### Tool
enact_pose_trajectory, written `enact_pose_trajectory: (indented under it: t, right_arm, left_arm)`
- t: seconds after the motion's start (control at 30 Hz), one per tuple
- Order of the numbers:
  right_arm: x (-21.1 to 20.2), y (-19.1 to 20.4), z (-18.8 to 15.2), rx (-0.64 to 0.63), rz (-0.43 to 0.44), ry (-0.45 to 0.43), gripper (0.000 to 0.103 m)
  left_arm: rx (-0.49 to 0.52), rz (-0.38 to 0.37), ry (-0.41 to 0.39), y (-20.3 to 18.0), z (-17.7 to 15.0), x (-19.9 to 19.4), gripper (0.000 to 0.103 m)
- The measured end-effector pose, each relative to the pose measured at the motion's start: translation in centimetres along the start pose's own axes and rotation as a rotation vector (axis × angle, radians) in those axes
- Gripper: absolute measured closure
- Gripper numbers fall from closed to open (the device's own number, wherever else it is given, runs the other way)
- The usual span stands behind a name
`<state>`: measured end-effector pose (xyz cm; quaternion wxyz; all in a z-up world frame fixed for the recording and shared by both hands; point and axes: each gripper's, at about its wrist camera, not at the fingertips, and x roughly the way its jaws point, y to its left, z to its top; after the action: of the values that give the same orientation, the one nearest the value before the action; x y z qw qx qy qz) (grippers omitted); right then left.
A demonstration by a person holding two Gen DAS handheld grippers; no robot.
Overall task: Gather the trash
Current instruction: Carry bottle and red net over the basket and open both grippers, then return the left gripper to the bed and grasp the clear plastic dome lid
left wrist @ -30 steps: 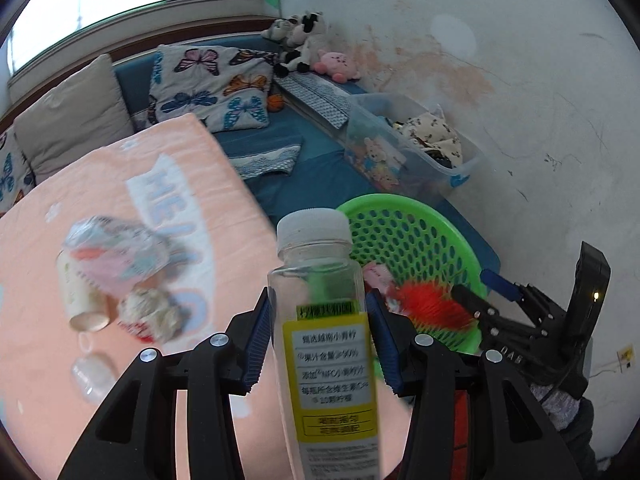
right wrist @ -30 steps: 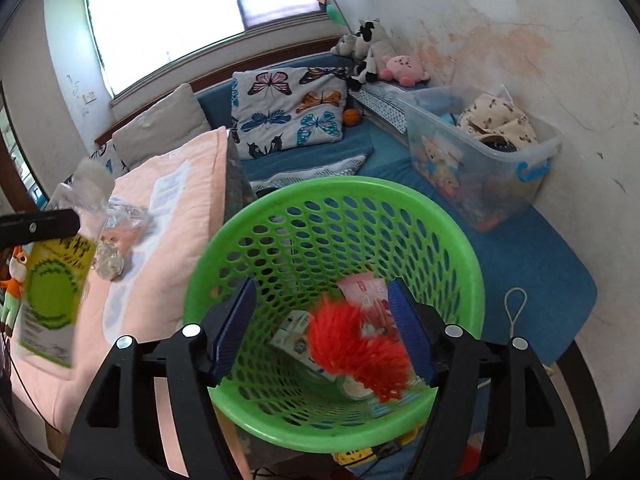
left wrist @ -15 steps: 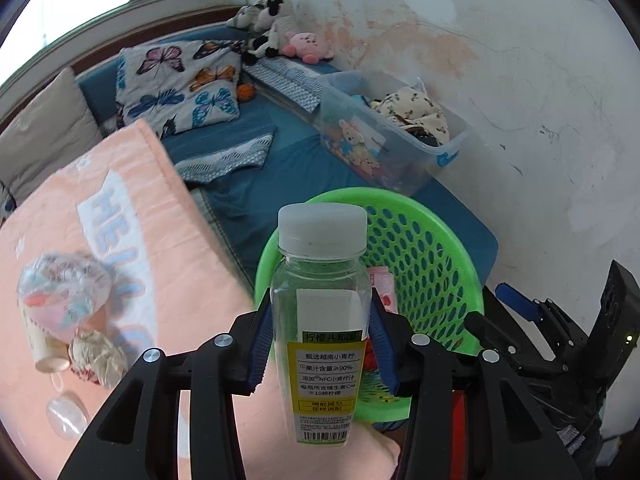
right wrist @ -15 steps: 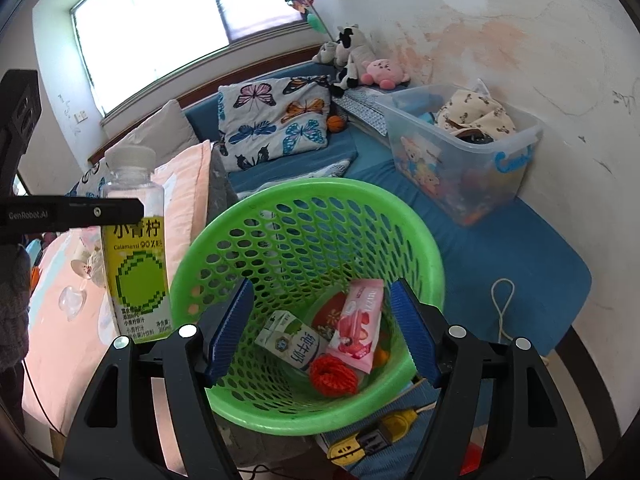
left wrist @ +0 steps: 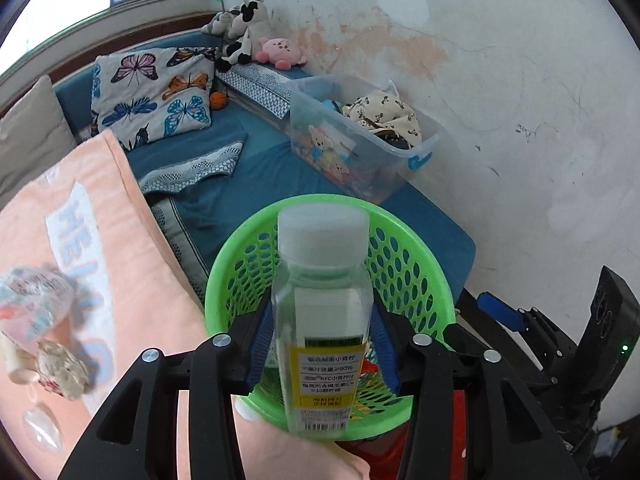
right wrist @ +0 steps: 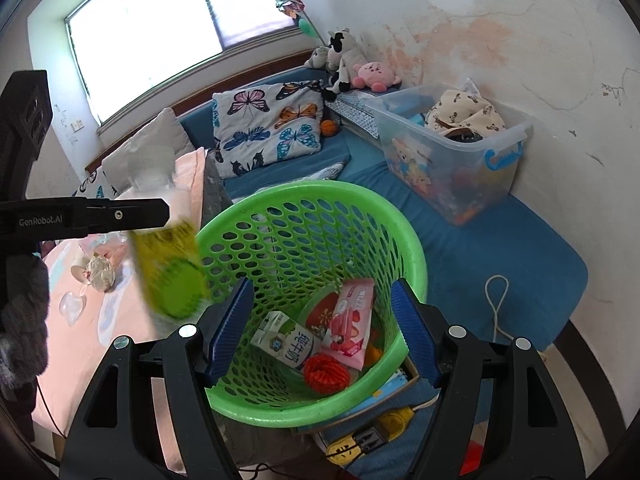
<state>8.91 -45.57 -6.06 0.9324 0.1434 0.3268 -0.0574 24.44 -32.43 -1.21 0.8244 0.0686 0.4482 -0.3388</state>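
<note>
Where fingers (left wrist: 260,336) clamp it, the bottle (left wrist: 322,320) hides the basket (left wrist: 416,276).

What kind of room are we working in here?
Likely a bedroom or child's room: a butterfly-print pillow on a blue mattress, plush toys by the wall, and a clear storage bin holding toys and clothes.

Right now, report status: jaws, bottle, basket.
Left gripper shut on juice bottle, beside green basket rim. Right gripper open, empty. Nothing blocking the basket mouth.

Bright window (right wrist: 168,28) daylight, fisheye-warped edges
</note>
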Motion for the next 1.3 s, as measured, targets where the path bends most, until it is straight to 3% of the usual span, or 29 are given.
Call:
enact_pose_trajectory:
  t: [0.13, 0.3, 0.47, 0.6, 0.87, 1.13, 1.3]
  right_arm:
    - [-0.1, 0.3, 0.0, -0.005, 0.007, -0.001, 0.032]
    - [-0.7, 1.5, -0.1, -0.019, 0.026, -0.009, 0.032]
    - [-1.0, 3.1, 0.0, -0.042, 0.051, -0.015, 0.031]
    - [-1.1, 4.7, 0.0, -0.067, 0.068, -0.016, 0.029]
    - [-0.6, 8.4, 0.1, -0.116, 0.120, -0.010, 0.028]
    - [0.6, 12.1, 0.1, -0.164, 0.176, 0.004, 0.027]
    - [1.5, 14.4, 0.0, -0.195, 0.206, 0.018, 0.027]
  left_arm:
    - [0.016, 0.000, -0.026, 0.0, -0.6, -0.7, 0.040]
    - [0.044, 0.036, -0.066, 0.4, -1.8, -2.6, 0.032]
    - [0.002, 0.064, -0.091, 2.8, -3.8, -5.1, 0.018]
    - [-0.046, 0.109, -0.117, 5.2, -5.5, -6.9, 0.013]
    - [-0.187, 0.206, -0.142, 11.1, -9.2, -10.1, 0.011]
    - [-0.250, 0.325, -0.125, 17.4, -12.9, -11.7, 0.011]
    - [-0.314, 0.361, -0.105, 21.5, -15.3, -12.1, 0.014]
